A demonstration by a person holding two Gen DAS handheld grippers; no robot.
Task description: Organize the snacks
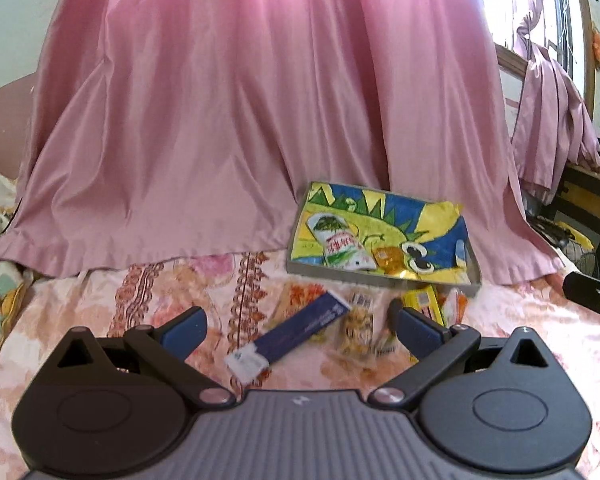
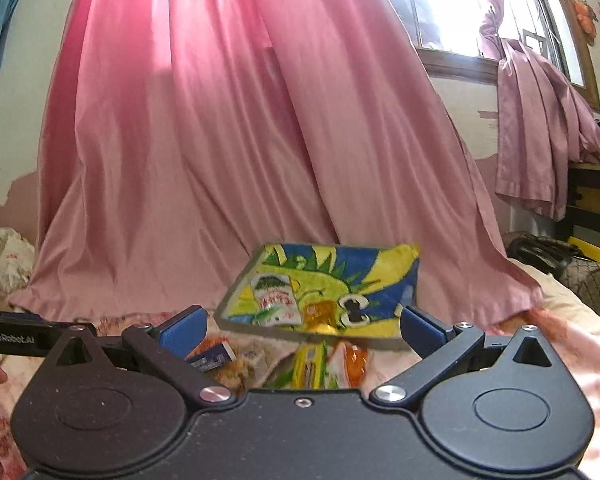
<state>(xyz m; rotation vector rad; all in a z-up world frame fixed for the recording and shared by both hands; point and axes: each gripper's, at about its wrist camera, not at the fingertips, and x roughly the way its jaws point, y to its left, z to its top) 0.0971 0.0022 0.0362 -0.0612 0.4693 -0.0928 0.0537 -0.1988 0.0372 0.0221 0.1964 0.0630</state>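
My left gripper (image 1: pixel 300 328), black with blue rubber pads, is spread wide with nothing between the fingers, held low over the pink floral bedspread (image 1: pixel 100 320). My right gripper (image 2: pixel 300 330) is just as wide and equally empty. On the black body of the left tool, seen at the left edge of my right wrist view, I can read "GenRobot.AI" in white.

The loose snacks lie on the bedspread just beyond my fingertips. The long dark blue box with a white end (image 1: pixel 290 330) lies flat, its long axis running diagonally from near-left to far-right, the white end pointing back toward my left gripper; its white print is too small to read. Just right of it sits a small clear packet of brownish snacks (image 1: pixel 358 330) with a barcode label at its far end. Beside that, close to my left gripper's right finger, lie a yellow packet (image 1: pixel 422 300) and an orange and white wrapper (image 1: pixel 456 304), both partly hidden.

Behind them, near the hem of the pink curtain (image 1: pixel 220 120), sits a shallow grey tray lined with a blue, yellow and green cartoon cloth (image 1: pixel 296 268). In it lie a white and green pouch with red lettering (image 1: pixel 340 244), which I cannot read, tilted diagonally, and a gold foil sweet (image 1: pixel 388 258) touching it.
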